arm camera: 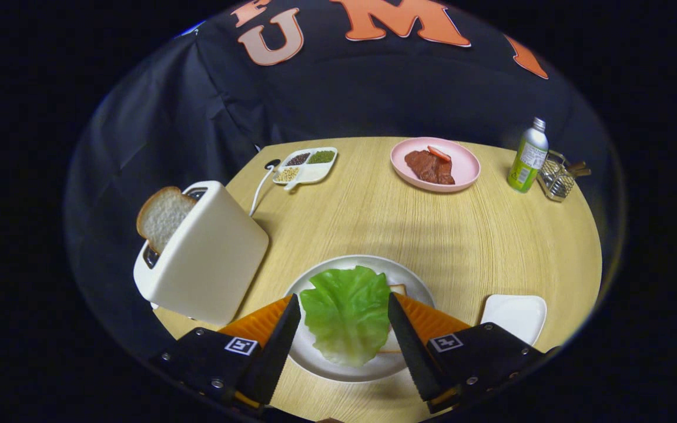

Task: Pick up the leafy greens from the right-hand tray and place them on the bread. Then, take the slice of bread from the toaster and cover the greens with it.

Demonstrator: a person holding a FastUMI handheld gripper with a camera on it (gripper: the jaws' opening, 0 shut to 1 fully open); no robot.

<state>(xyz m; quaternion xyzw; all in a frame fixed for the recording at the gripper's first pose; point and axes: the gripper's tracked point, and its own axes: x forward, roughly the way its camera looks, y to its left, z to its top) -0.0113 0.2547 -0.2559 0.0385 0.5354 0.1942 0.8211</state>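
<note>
Green leafy greens [347,314] are seen on the plate [338,367] between the released gripper [344,302] fingers, flanked by toaster [209,258] and empty tray [515,316].

Greens [347,314]: one pale-green leaf, flat on bread [398,289], only a corner of bread showing at leaf's 2 o'clock, both on white plate [338,367]. Toast slice [162,216] upright in toaster [206,255], at plate's 10 o'clock. White tray [515,316] at 3 o'clock, bare.

1 toaster [206,258], 2 bread slices [163,216], 1 lettuce leaf [347,314], 4 dishes [338,367], 1 bottle [528,155].
</note>
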